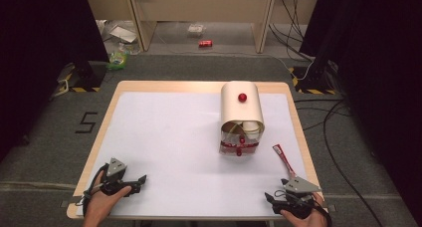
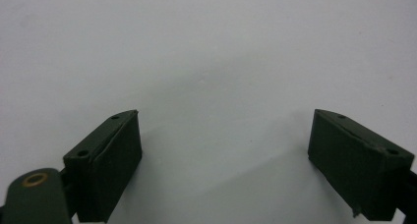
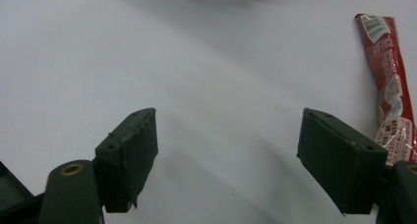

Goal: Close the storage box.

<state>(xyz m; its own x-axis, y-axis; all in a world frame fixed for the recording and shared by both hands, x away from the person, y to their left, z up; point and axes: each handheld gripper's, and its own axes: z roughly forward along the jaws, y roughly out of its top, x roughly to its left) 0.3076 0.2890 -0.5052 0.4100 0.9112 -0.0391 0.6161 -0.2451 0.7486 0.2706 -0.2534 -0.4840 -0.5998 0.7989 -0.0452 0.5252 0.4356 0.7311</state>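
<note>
Sachet (image 3: pixel 388 81) lies just beside open right tongs (image 3: pixel 246 155).

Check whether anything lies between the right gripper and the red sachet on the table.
Nothing visible does. The red sachet lies flat on the white table just ahead of the open right gripper, slightly to its right, with bare surface between them. The breadbox stands farther off.

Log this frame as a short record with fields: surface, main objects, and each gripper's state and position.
surface: wooden table under a white sheet
box: cream roll-top box with a red knob, lid part open, right of centre
packet: long red sachet lying flat, near right edge
left gripper: open, holding nothing, near left corner
right gripper: open, holding nothing, just short of the sachet
floor: red can beyond the table
</note>
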